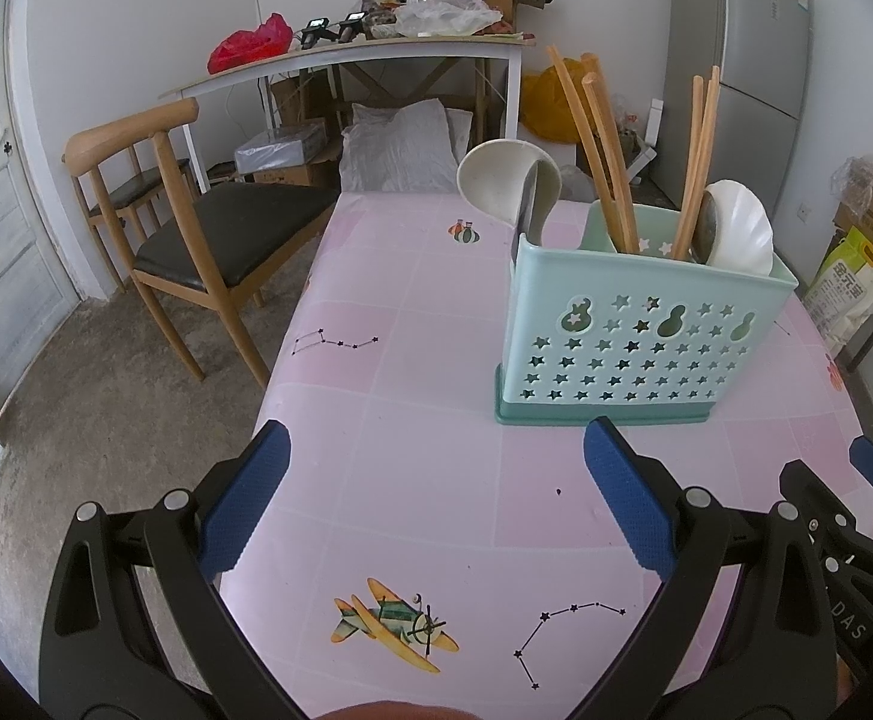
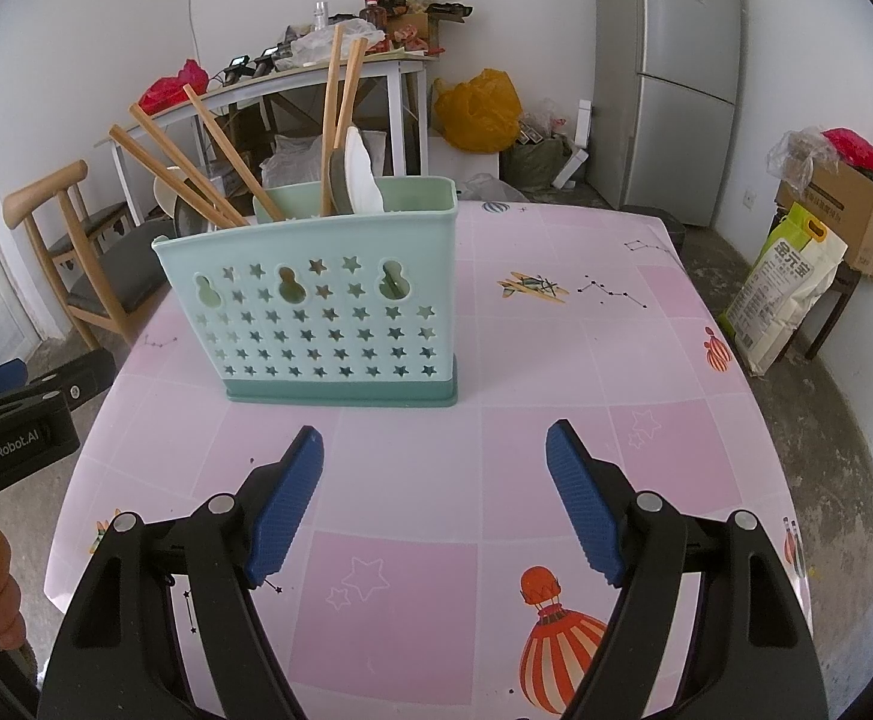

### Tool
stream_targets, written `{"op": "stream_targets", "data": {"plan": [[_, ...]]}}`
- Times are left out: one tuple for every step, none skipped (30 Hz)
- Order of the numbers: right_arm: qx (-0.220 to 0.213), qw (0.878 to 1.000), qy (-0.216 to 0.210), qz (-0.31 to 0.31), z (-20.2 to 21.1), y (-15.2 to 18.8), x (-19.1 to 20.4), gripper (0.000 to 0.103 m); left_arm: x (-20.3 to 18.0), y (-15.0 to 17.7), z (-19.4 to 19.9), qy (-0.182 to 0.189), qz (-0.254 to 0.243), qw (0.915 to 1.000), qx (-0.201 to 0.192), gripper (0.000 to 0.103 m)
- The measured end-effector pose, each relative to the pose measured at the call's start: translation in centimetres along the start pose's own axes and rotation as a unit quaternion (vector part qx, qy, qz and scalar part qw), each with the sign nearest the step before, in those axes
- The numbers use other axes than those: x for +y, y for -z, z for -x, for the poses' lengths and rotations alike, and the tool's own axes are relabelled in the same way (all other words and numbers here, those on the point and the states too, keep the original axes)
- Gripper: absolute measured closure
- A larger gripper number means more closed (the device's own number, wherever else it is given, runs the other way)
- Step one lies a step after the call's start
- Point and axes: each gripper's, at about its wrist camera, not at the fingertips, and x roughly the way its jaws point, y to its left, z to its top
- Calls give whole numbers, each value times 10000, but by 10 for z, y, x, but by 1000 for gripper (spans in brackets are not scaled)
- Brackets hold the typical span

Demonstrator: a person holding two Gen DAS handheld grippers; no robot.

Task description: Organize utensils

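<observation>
Utensils all stood inside the mint-green utensil holder (image 1: 646, 324) on the table (image 1: 424, 480); none lay loose on the pink cloth. By my judgement, sorting was finished or nearly so, both hands idling short of the holder.

Left gripper (image 1: 436, 501): fingers spread, nothing between them; holder at 1 o'clock in its view. Right gripper (image 2: 434, 501): fingers spread, empty; holder at 11 o'clock.

Contents, left wrist view: beige ladle (image 1: 508, 186) in the left end compartment, bowl up; wooden chopsticks (image 1: 601, 150) in the back compartments, leaning; white scalloped spoon (image 1: 736, 228) at the right end, a darker spoon against it. Front compartment contents could not be determined.

Next move, if any: checking for stray pieces out of frame; otherwise withdrawing both hands.
</observation>
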Motion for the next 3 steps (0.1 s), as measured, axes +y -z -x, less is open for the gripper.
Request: {"op": "stream_targets", "data": {"plan": [[0,10000,0,0,0,0,0,28,-1,2,0,-2,0,10000,7,8],[2,10000,-1,2,0,0,0,28,-1,1,0,-1,1,10000,17,8],[3,10000,-1,2,0,0,1,28,-2,2,0,-1,2,10000,23,8]]}}
